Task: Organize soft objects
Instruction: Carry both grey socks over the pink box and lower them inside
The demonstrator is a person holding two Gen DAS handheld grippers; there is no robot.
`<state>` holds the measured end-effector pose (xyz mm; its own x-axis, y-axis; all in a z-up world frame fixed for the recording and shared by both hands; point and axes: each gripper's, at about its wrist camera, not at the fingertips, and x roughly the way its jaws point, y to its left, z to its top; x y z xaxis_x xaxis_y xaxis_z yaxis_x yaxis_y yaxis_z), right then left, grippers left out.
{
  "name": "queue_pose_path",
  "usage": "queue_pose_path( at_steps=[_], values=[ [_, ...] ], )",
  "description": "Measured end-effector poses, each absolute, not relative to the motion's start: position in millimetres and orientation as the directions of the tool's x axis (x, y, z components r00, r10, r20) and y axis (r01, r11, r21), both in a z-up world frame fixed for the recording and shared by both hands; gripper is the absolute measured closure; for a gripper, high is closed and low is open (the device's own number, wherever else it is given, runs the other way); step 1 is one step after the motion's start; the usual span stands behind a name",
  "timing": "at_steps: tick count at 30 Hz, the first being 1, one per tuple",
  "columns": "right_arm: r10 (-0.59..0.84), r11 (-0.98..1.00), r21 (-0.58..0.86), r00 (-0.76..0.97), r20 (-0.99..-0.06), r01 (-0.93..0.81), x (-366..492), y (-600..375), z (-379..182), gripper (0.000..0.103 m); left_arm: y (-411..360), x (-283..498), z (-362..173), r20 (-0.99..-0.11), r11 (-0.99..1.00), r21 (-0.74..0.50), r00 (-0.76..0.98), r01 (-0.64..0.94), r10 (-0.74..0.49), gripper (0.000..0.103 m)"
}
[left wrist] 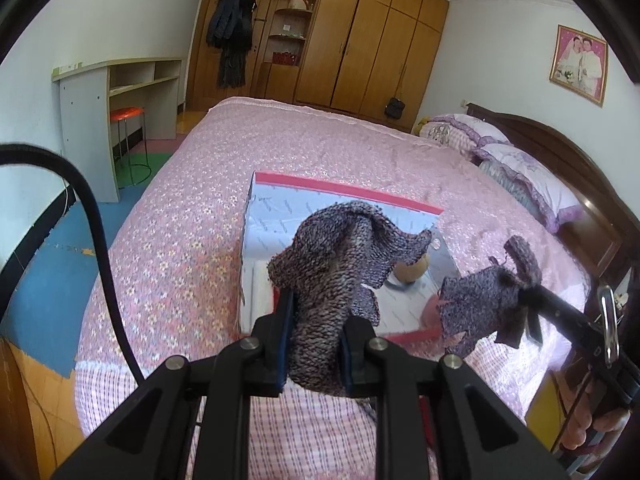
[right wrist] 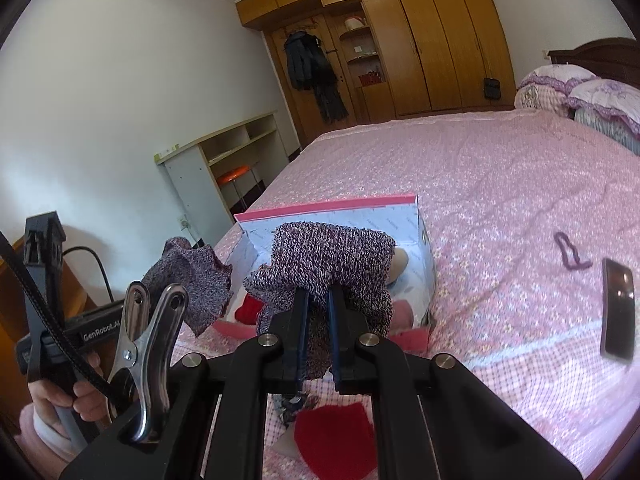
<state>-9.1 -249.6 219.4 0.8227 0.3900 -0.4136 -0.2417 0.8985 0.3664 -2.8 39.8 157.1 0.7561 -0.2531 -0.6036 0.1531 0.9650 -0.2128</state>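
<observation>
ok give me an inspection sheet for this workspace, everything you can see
Surface: bed with pink floral cover.
Job's things: purple knit piece held above open box; red knit below right gripper.
Clutter: phone, yarn scrap on the bed.
Grippers: left gripper and right gripper each shut on the knit.
Cables: black cable at left.
Surroundings: wardrobe, desk, orange stool, pillows.

"GenRobot.AI" on the left hand-held gripper (right wrist: 188, 280)
</observation>
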Motion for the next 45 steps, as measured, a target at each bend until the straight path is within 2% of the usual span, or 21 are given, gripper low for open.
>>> queue_pose_path(
  at_steps=[13, 27, 45],
  values=[
    [0.352, 0.927, 0.284, 0.835, -0.424, -0.246, 28, -241, 231, 0.093, 25, 49, 155, -0.623, 0.974, -0.184, 0.75, 0.136, -0.222, 0.083],
    [0.339, 0.938, 0.232, 0.814, -0.472, -0.256, 78, -223, 220, 0.093, 11, 98, 136, -0.662, 0.984, -0.138, 0.728, 0.115, -0.178, 0.083],
    [0.261, 0.965, 0.147, 0.771, -0.581, -0.217, 152, -214, 172, 0.093, -3, 163, 86, -0.74, 0.995, -0.061, 0.665, 0.082, -0.1, 0.083]
  ],
)
